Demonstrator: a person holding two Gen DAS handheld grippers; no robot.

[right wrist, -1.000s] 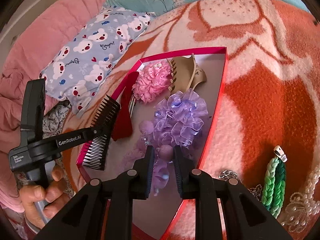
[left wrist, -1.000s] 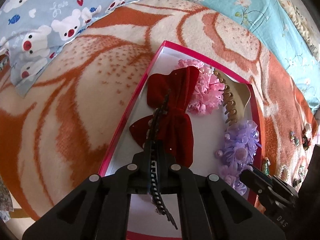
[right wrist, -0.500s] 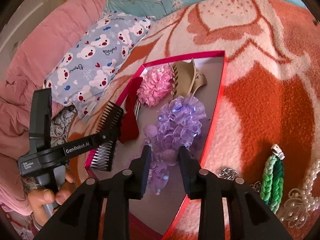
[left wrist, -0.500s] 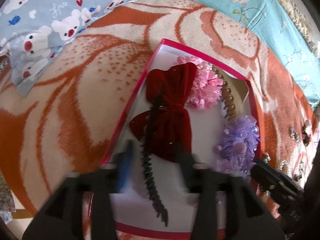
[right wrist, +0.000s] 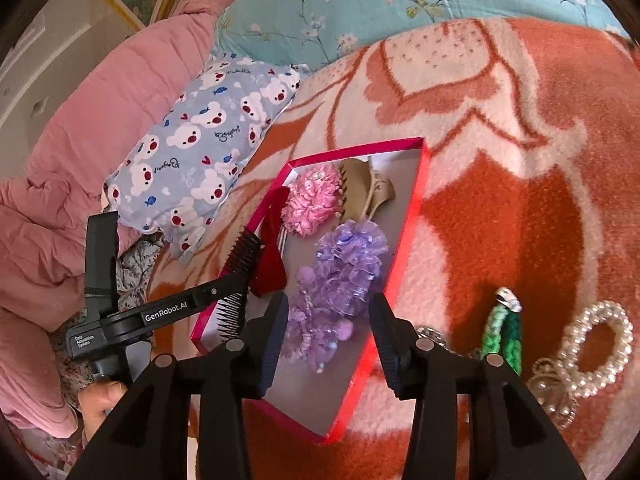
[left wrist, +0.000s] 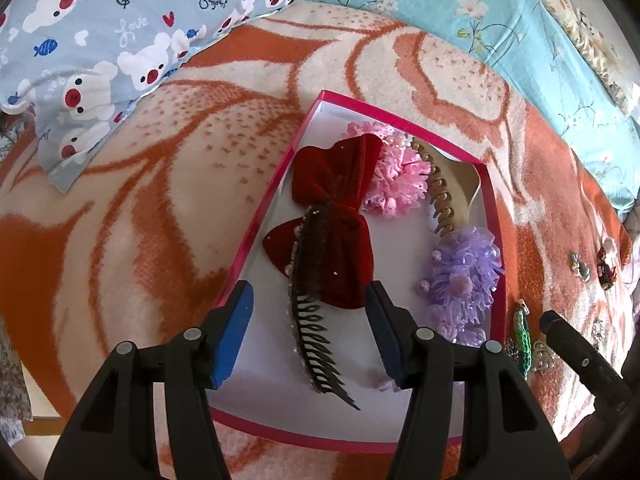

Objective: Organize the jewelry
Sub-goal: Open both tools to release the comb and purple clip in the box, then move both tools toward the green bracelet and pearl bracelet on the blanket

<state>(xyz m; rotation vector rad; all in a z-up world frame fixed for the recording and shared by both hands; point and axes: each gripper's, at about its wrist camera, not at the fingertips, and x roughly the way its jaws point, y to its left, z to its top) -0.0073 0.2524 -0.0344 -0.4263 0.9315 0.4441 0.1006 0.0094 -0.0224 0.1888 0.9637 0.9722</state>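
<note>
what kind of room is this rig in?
Most likely a bedroom, working on top of a bed: a fleecy orange and cream blanket as the surface, a bear-print pillow at its edge, and a bunched pink quilt beside it.

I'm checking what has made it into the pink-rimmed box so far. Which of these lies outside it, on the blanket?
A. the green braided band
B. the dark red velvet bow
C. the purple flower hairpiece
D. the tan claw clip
A: the green braided band lies on the blanket, right of the box.

Red bow [right wrist: 269,256] half hidden behind left gripper [right wrist: 236,280]; hand [right wrist: 100,400] cut off.
</note>
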